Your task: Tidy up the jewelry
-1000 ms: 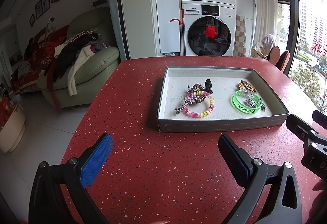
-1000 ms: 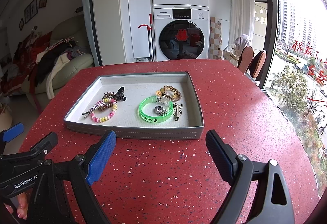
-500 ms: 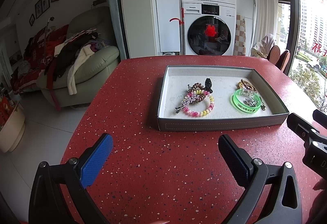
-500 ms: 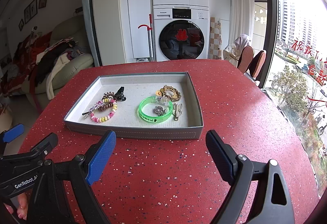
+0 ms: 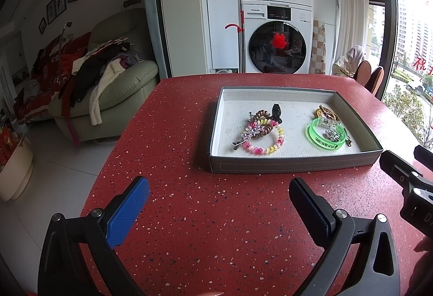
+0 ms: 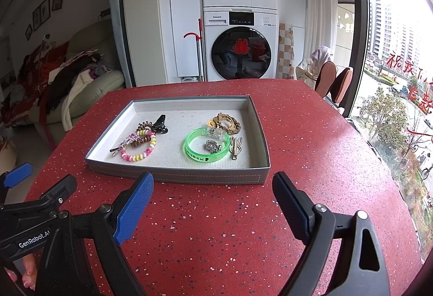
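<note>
Nothing has shifted since earlier: left gripper (image 5: 219, 204) and right gripper (image 6: 213, 198) hover wide open, empty, short of the tray (image 6: 176, 178), likely sizing up the jewelry (image 6: 205, 144) piled inside.

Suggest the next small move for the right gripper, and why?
Probably ease the right gripper forward over the tray's near wall toward the green bangle. Its jaws are open and empty, short of the tray; the bangle lies nearest its side.

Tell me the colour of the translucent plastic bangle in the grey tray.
Bright green, the translucent plastic bangle shows best in the right wrist view.
</note>
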Tool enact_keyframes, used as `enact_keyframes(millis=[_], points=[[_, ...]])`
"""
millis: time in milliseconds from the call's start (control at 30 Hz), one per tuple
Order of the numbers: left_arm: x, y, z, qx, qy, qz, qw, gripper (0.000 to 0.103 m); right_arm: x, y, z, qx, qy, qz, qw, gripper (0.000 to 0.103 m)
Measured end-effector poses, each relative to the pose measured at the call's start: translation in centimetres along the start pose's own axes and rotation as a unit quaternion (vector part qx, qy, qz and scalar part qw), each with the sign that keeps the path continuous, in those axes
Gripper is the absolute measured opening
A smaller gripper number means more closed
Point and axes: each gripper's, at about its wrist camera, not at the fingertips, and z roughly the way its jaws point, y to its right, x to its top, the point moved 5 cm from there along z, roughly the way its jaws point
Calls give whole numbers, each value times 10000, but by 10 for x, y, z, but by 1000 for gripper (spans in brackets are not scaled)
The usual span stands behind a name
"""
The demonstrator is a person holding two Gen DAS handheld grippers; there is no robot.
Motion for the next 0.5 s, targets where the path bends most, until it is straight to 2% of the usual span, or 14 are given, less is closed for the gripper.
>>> enact_keyframes(millis=[500], points=[[-3,1,0,10,28,19,10000,103,-1,-2,-1,4,-12,5,10000,91]])
